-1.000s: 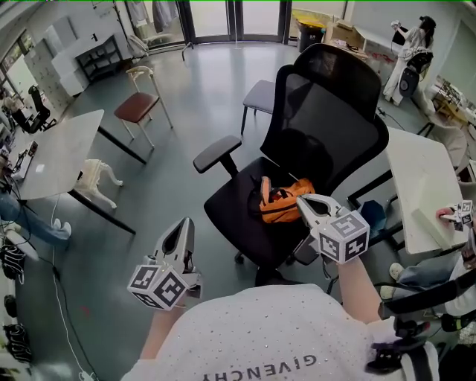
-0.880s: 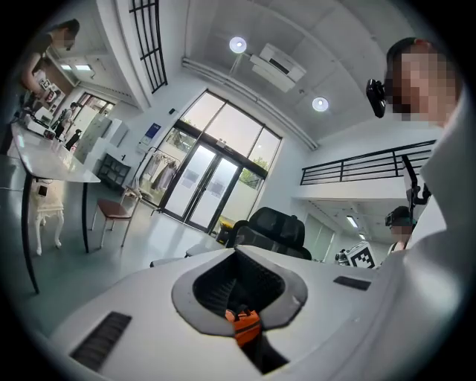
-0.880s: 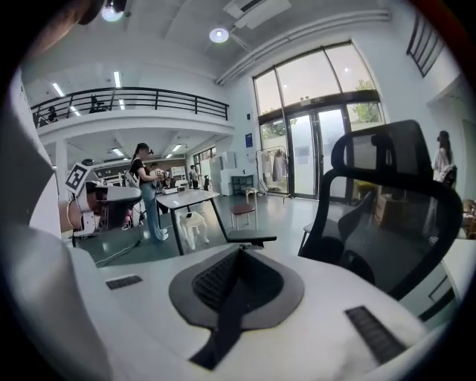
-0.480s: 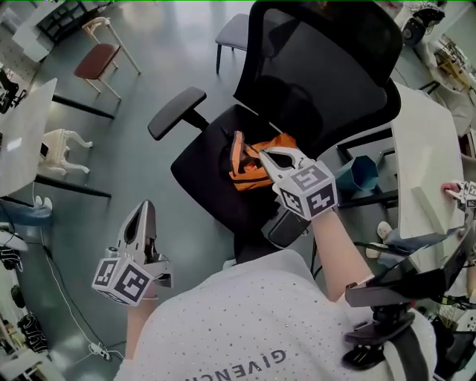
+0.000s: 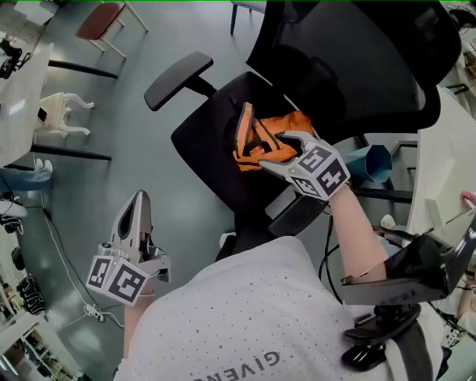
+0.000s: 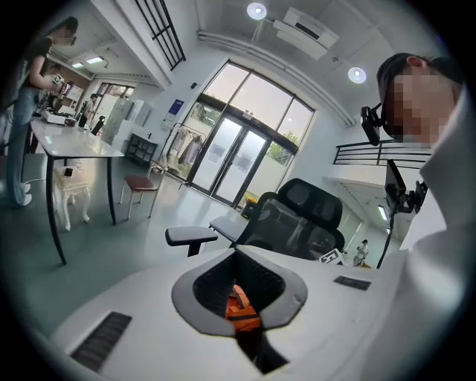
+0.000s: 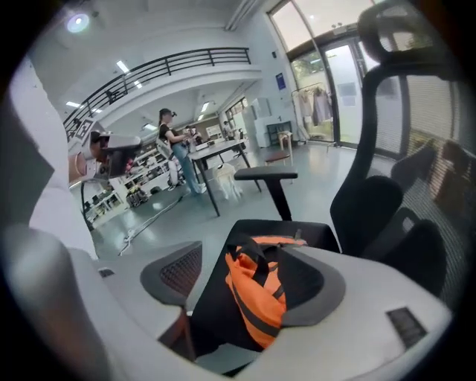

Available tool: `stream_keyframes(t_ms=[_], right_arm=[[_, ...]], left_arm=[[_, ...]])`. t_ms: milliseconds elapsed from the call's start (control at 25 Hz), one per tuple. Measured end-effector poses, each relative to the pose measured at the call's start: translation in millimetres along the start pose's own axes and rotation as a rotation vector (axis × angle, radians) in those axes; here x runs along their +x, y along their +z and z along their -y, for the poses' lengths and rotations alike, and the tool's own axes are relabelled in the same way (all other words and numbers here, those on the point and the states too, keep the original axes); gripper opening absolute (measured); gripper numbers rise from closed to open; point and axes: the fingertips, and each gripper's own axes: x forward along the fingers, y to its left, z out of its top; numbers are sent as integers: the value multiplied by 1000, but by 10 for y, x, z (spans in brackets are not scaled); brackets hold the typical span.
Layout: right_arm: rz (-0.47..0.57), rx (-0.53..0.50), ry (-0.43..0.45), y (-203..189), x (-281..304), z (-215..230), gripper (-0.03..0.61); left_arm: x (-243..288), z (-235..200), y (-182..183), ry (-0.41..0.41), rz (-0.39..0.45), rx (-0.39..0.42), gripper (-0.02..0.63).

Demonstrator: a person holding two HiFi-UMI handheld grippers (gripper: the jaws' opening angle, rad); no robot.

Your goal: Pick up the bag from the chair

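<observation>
Now the right gripper, jaws spread and empty, has advanced to reach the orange bag on the chair seat, so closing likely comes next; the left gripper hangs closed, idle.

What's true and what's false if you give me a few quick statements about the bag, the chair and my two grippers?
The orange bag lies on the black chair, on its seat. True.
The right gripper has its jaws shut on the bag. False: they stand apart, the bag between them.
The left gripper reaches over the seat. False: it hangs over the floor, away from the chair, jaws together.
A red-seated chair stands in the background. True.
</observation>
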Motion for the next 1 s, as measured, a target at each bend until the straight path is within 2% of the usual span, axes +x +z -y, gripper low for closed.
stream_keyframes(t_ms=[80,120,200,360,600,720,840,1000], right_arm=[[-69,-51,66,-143,94,-24,334],[-105,-77,88,-224,141,-30,362],[-177,-139,98,-395,233,-27,406],[-287,-255,41,-686,430,47,453],[-374,-393,-58,-895,740,313,487],[-447,-451,-85,-1019,846,452,488],[-520,-447,-82,-1134,956,539,477],[-585,-395,-73,-1491,1130,610,380]], left_arm=[[8,-84,-69,33,-17,-17,-1],[15,-114,-101,44,-22,-28,0],[27,-137,-144,54,-24,-51,-2],[46,-89,-187,51,-31,-73,0],[107,-49,-232,62,-55,-77,0],[124,-25,-239,67,-74,-77,0],[166,-30,-244,74,-92,-83,-1],[243,-7,-421,79,-122,-74,-1]])
